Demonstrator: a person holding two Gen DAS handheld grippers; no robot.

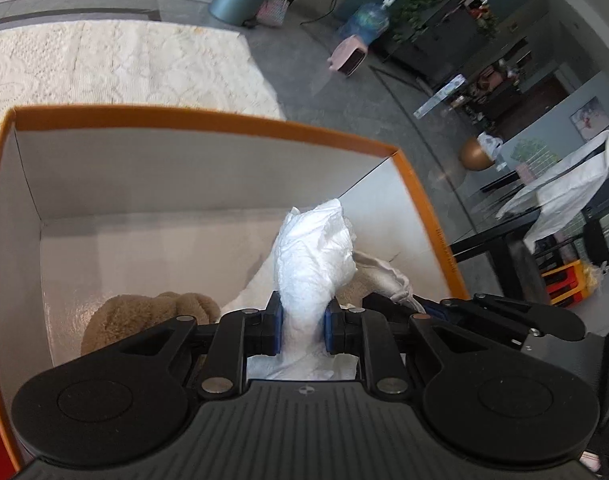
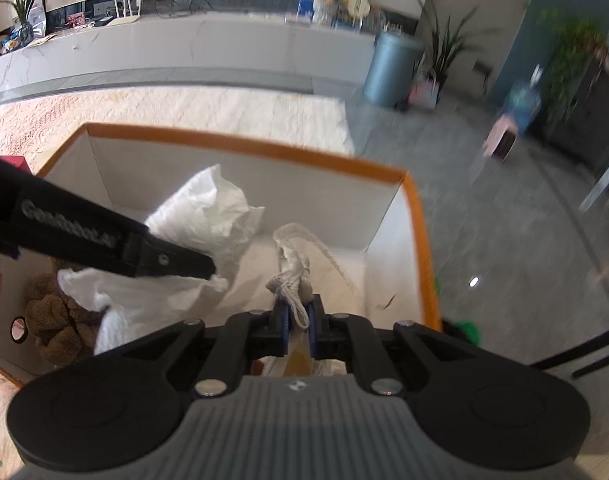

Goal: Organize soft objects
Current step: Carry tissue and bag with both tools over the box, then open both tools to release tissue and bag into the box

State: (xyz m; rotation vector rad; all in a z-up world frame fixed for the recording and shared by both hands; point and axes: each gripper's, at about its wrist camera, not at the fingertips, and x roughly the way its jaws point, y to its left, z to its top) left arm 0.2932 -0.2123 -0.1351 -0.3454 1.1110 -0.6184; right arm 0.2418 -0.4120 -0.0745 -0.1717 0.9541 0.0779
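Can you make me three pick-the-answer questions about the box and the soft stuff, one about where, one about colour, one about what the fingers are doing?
1. Where is the brown plush toy?
A. Inside the box
B. On the rug outside the box
C. On the grey floor

2. What colour is the box's rim?
A. Green
B. Orange
C. Purple

3. What is the left gripper doing?
A. Standing wide open with nothing in it
B. Squeezing the brown plush toy
C. Pinching a crumpled white cloth

Answers:
1 A, the toy lies on the box's floor by its left wall.
2 B, an orange edge runs round the top.
3 C, white fabric bulges out between its blue fingers.
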